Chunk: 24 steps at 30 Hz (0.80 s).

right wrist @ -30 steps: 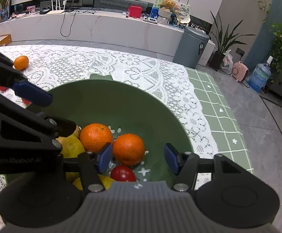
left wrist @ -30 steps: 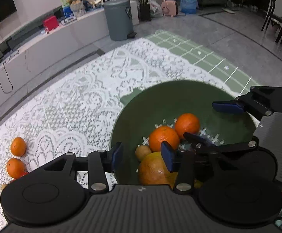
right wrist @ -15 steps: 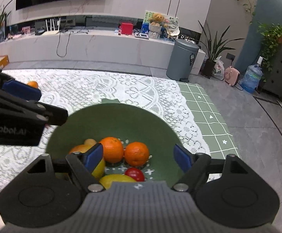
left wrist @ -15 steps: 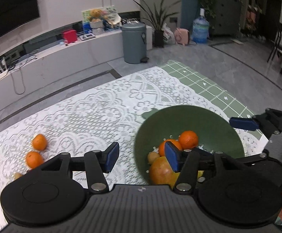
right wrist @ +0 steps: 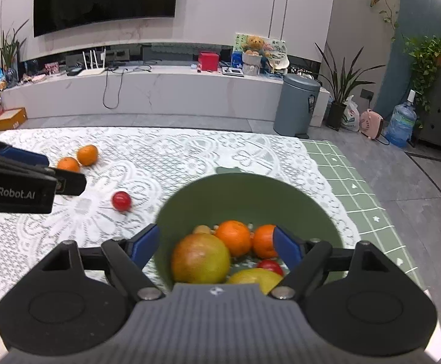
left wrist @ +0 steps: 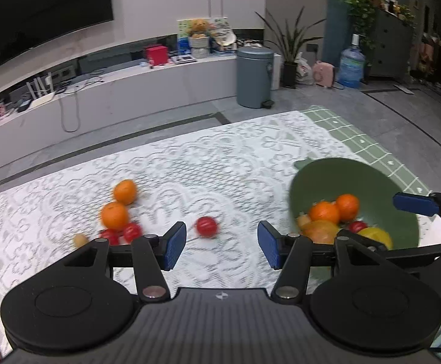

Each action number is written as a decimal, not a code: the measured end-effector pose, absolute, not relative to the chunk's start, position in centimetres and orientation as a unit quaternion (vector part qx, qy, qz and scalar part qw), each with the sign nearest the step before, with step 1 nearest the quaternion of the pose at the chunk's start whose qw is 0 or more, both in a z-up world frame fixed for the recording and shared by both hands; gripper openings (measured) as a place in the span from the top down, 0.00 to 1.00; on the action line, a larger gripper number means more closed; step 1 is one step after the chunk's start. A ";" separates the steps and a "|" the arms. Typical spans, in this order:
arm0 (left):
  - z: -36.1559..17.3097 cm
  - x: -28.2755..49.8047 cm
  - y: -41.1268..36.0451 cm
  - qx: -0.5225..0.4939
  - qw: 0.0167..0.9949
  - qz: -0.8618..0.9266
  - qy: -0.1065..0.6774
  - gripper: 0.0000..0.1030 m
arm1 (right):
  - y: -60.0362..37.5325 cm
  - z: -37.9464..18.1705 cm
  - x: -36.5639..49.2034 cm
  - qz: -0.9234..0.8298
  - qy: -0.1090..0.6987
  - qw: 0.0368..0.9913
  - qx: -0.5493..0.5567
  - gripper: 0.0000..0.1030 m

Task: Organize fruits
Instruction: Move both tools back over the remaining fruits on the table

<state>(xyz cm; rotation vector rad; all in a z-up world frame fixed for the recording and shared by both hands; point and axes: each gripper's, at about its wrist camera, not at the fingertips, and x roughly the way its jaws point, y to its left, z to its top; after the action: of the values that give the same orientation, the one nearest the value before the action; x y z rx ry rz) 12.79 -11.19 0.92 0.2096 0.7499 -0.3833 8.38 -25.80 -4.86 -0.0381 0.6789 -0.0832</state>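
Left gripper point(left wrist: 222, 247): jaws spread wide, nothing held; it is poised above the lace cloth point(left wrist: 220, 166), aimed at a lone red fruit point(left wrist: 207, 226).
Right gripper point(right wrist: 217, 247): jaws apart, empty; it is held over the near rim of the green bowl point(right wrist: 250, 191).
Bowl contents: two oranges point(right wrist: 233, 237), a large yellow-red fruit point(right wrist: 200, 262), a small red one and a yellow one are seen inside.
Loose fruit: two oranges point(left wrist: 114, 214) and small red fruits point(left wrist: 131, 232) are clustered to the left on the table; one pale small item beside them cannot be identified.
Step judged: pick-up of the lone red fruit by the left gripper.
Technique: the fruit is best centred between the pads and closed on gently, since it is round and likely to roll.
Clearance: open cloth is seen around that fruit; the bowl lies well to its right.
Edges: the cloth's far edge is well beyond the fruit.
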 end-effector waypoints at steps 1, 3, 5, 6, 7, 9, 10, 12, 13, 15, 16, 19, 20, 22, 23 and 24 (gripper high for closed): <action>0.9 12.7 -10.6 0.099 0.908 -0.182 0.363 0.38 | -25.4 -4.9 8.3 -0.037 0.330 0.943 -0.017 0.23; 0.8 12.7 -9.5 0.090 0.910 -0.176 0.365 0.38 | -24.6 -4.9 8.3 -0.029 0.324 0.945 -0.017 0.22; 0.7 12.7 -8.3 0.073 0.912 -0.170 0.365 0.38 | -23.7 -4.7 8.2 -0.021 0.315 0.949 -0.019 0.19; 0.6 12.6 -7.8 0.068 0.915 -0.165 0.362 0.38 | -23.3 -4.5 8.2 -0.016 0.310 0.950 -0.018 0.16; 0.5 12.5 -7.2 0.064 0.918 -0.158 0.357 0.38 | -23.0 -4.4 8.1 -0.011 0.306 0.952 -0.016 0.14; 0.3 12.4 -6.3 0.063 0.924 -0.146 0.347 0.38 | -22.5 -4.2 8.1 0.000 0.298 0.955 -0.011 0.12; 0.2 12.4 -5.9 0.064 0.926 -0.141 0.344 0.38 | -22.1 -4.2 8.2 0.006 0.295 0.955 -0.010 0.11; 0.1 12.4 -4.9 0.068 0.930 -0.128 0.339 0.34 | -21.4 -4.1 8.3 0.016 0.290 0.957 -0.012 0.11; 0.1 12.5 -4.4 0.066 0.931 -0.122 0.337 0.31 | -21.0 -4.1 8.4 0.020 0.288 0.957 -0.014 0.10; -0.1 12.8 -3.2 0.050 0.932 -0.117 0.339 0.30 | -20.1 -4.2 8.7 0.030 0.287 0.957 -0.018 0.10; -0.2 13.0 -2.5 0.038 0.931 -0.117 0.343 0.30 | -19.6 -4.3 9.0 0.036 0.289 0.956 -0.021 0.10; -0.6 13.4 -0.7 0.013 0.932 -0.116 0.344 0.26 | -18.2 -4.7 9.6 0.058 0.289 0.955 -0.018 0.10; -0.7 13.5 -0.2 0.008 0.931 -0.119 0.345 0.24 | -17.8 -4.8 9.8 0.065 0.287 0.955 -0.019 0.10; -1.0 13.7 0.5 0.003 0.932 -0.122 0.343 0.24 | -17.0 -5.0 10.3 0.072 0.289 0.954 -0.024 0.10; -1.1 13.8 0.9 0.002 0.932 -0.122 0.342 0.24 | -16.6 -5.1 10.8 0.075 0.294 0.952 -0.031 0.10; -1.3 13.9 1.3 0.001 0.932 -0.119 0.342 0.24 | -16.2 -5.2 11.2 0.077 0.298 0.951 -0.036 0.10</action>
<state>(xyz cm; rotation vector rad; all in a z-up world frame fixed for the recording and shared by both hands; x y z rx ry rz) 13.92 1.32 -1.31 0.0027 0.7000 -0.2444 11.17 -16.20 -5.25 -0.0741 0.6057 0.1575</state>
